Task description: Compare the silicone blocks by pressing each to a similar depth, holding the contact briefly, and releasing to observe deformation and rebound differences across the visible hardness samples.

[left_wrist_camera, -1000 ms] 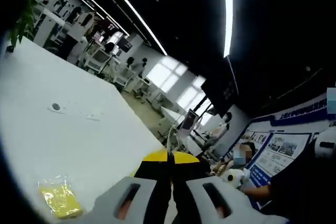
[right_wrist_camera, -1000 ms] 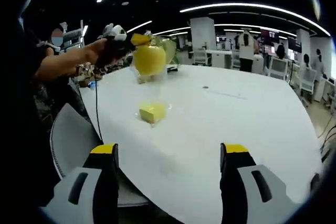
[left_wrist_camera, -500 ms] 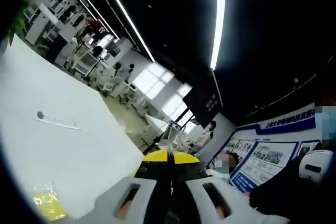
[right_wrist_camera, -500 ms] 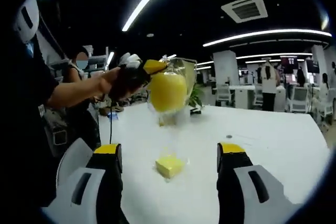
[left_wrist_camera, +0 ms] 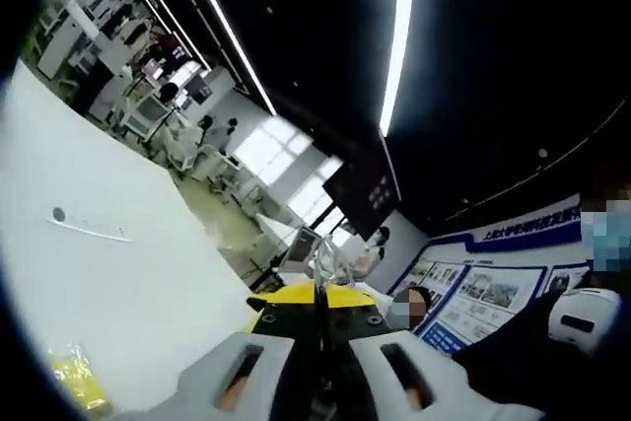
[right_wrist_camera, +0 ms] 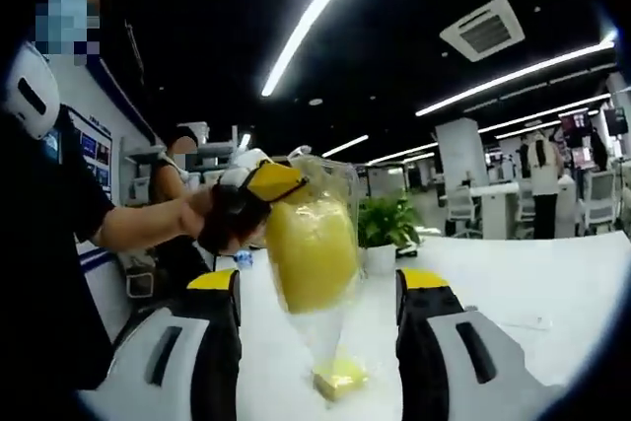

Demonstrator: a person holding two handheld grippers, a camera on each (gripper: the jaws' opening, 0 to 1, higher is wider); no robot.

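Yellow block (right_wrist_camera: 311, 253) in a clear bag (right_wrist_camera: 330, 327) hangs in the air above the white table (right_wrist_camera: 513, 293), between the right gripper's (right_wrist_camera: 315, 283) wide-open jaws, touching neither. The left gripper (right_wrist_camera: 271, 182) is clenched on the bag's top corner; in the left gripper view its jaws (left_wrist_camera: 317, 327) are pinched together on plastic. Second yellow block (right_wrist_camera: 340, 377) lies bagged on the table right below. Risks: the thin bag could slip from the pinch and drop; a dangling block would swing away when pressed, spoiling equal depth.
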